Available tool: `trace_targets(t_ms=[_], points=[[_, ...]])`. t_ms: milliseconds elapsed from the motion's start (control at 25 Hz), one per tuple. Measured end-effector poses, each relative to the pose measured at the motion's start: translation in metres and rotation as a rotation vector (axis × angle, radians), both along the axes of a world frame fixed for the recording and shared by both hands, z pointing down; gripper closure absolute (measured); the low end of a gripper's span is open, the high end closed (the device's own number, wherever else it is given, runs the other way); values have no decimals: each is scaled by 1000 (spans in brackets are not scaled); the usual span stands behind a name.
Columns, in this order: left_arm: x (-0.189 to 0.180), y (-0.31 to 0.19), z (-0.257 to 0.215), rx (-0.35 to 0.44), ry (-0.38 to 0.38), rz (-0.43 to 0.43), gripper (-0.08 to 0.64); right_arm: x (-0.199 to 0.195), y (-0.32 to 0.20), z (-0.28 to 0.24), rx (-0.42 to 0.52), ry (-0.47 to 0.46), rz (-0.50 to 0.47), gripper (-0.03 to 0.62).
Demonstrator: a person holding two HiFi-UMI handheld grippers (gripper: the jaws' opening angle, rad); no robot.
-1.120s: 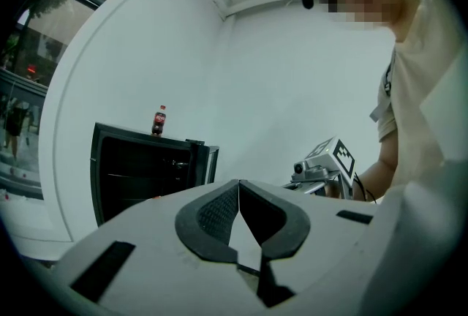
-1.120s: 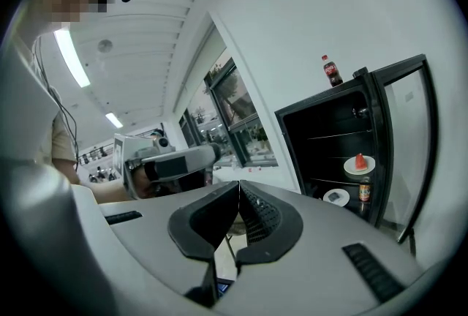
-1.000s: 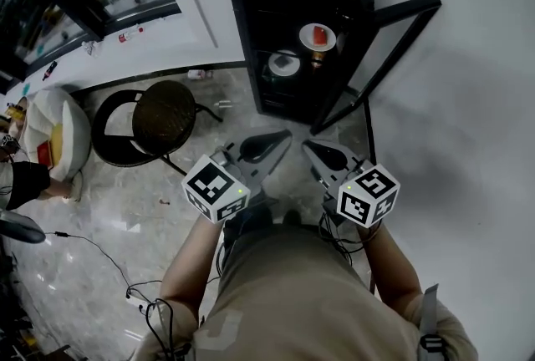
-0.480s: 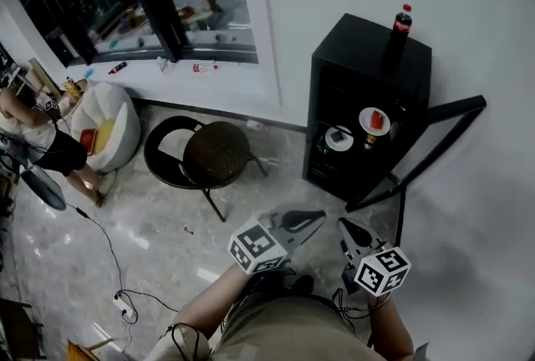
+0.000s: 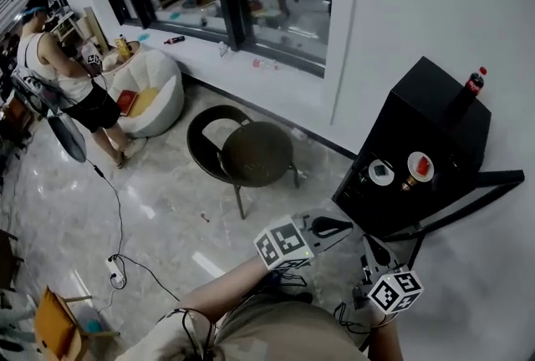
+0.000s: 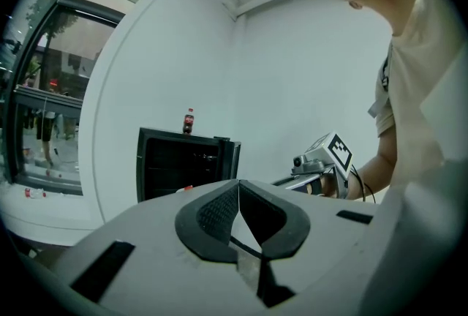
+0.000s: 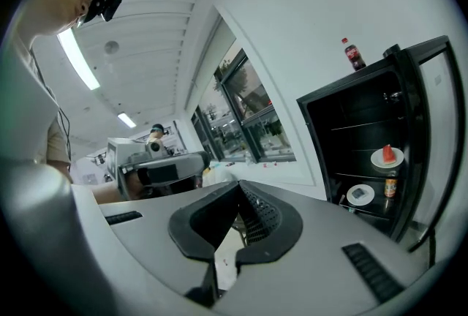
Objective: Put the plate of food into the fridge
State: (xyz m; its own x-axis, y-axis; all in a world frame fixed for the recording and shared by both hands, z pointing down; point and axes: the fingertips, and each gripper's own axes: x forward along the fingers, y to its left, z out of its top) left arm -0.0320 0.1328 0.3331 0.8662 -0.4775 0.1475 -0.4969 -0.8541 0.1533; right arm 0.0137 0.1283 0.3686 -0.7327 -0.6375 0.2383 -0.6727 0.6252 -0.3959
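Observation:
The black fridge stands against the white wall with its door swung open. Inside, a white plate with red food sits on a shelf beside another white plate. The right gripper view shows the same food plate above the second plate and a small jar. My left gripper and right gripper hang side by side a short way in front of the fridge. Both are shut and hold nothing, as the left gripper's and the right gripper's own views show.
A cola bottle stands on top of the fridge. A round dark chair is on the marble floor to the left of it. Further left are a white beanbag, a person and a cable on the floor.
The head view has swung left and pulled back, so the fridge now sits at the right. Both grippers show lower in the picture, still shut and empty.

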Motion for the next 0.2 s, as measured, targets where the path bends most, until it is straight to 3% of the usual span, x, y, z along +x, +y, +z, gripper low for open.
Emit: trace_targets(t_ms=[200], points=[[-55,-17,5,-12,21,-72,550,-55,-14,1,9,11,-82,572]])
